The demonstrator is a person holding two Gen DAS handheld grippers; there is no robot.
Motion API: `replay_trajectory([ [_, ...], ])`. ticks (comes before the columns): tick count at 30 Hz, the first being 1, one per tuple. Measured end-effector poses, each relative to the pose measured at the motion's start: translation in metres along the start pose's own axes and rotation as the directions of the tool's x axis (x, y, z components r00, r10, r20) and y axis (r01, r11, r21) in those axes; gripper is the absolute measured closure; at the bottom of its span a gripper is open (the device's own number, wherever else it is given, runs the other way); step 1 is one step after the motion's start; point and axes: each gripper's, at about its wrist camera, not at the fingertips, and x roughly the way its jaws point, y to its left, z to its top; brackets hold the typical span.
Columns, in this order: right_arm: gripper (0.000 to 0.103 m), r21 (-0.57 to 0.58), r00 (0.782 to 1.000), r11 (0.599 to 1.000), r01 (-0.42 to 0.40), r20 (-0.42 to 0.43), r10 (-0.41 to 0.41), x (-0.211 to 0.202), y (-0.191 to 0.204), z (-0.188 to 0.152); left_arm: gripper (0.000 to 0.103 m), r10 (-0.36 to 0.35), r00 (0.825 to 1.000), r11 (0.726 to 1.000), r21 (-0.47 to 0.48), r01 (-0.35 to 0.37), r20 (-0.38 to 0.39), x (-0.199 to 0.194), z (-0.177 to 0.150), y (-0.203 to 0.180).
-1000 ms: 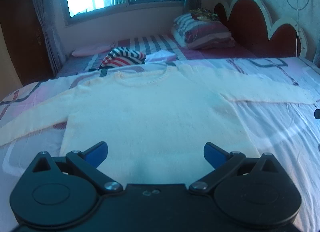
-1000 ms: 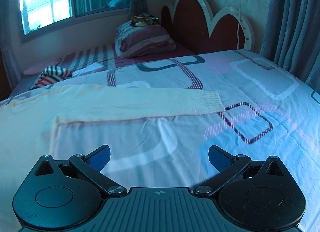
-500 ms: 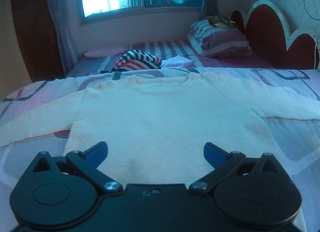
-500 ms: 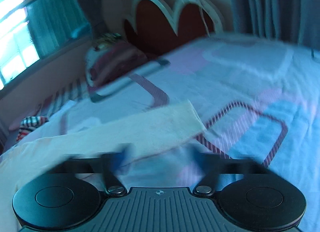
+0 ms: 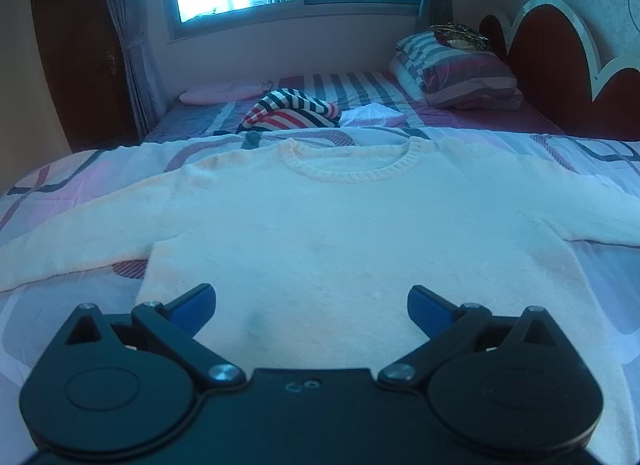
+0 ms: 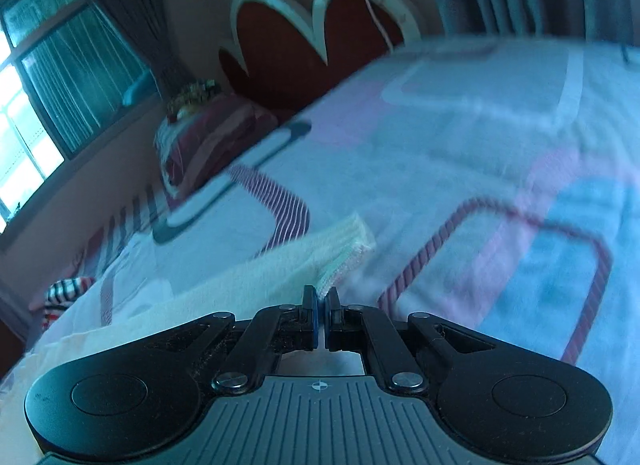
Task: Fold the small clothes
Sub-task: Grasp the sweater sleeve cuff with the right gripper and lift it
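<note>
A cream knitted sweater (image 5: pixel 340 233) lies flat, front up, on the patterned bed sheet (image 5: pixel 60 193), with both sleeves spread out sideways. My left gripper (image 5: pixel 312 305) hovers open over the sweater's lower hem, nothing between its blue pads. In the right wrist view the right sleeve (image 6: pixel 260 285) runs in from the left and ends in a ribbed cuff (image 6: pixel 348 241). My right gripper (image 6: pixel 321 299) is tilted and shut, with the near corner of that cuff pinched between its pads.
A striped red, white and dark garment (image 5: pixel 292 113) and a small white cloth (image 5: pixel 372 115) lie beyond the collar. Striped pillows (image 5: pixel 452 73) sit at the scalloped headboard (image 5: pixel 560 65). A window and curtains stand behind. Bare sheet (image 6: pixel 500 153) stretches right of the cuff.
The right gripper rolled, dropped toward the sleeve end and went from wide open to shut on the cuff. The left gripper shifted to face the sweater's middle and stayed open.
</note>
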Motion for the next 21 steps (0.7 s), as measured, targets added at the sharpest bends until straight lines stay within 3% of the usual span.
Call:
replay_trajectory([
  [1,0.102,-0.017,0.999,0.999,0.039,-0.021,-0.039,0.007,-0.001,-0.001,0.001,0.009,1.000,1.000,-0.010,-0.009,-0.002,0.000,0.000,0.003],
  [3,0.101,0.012,0.999,0.999,0.032,-0.023,-0.031,0.012,-0.004,0.004,0.001,0.018,1.000,0.999,-0.027,-0.019,-0.012,0.000,-0.001,0.013],
  [9,0.101,-0.104,1.000,0.995,0.011,0.007,-0.011,0.006,0.043,0.003,0.001,0.050,0.998,0.998,-0.025,-0.050,-0.028,-0.003,-0.006,0.044],
  [12,0.101,-0.144,0.999,0.988,-0.048,-0.023,0.045,0.004,0.080,-0.009,0.001,0.066,0.998,0.998,-0.012,-0.066,-0.020,-0.001,-0.004,0.057],
  [16,0.101,-0.197,0.989,0.970,-0.146,-0.064,0.136,-0.005,0.141,-0.035,0.001,0.034,0.999,0.996,-0.084,-0.036,-0.020,0.005,0.003,0.076],
  [21,0.101,-0.274,0.961,0.923,-0.270,-0.136,0.241,-0.014,0.226,-0.079,0.002,-0.017,1.000,0.993,-0.121,0.015,-0.016,0.008,0.005,0.098],
])
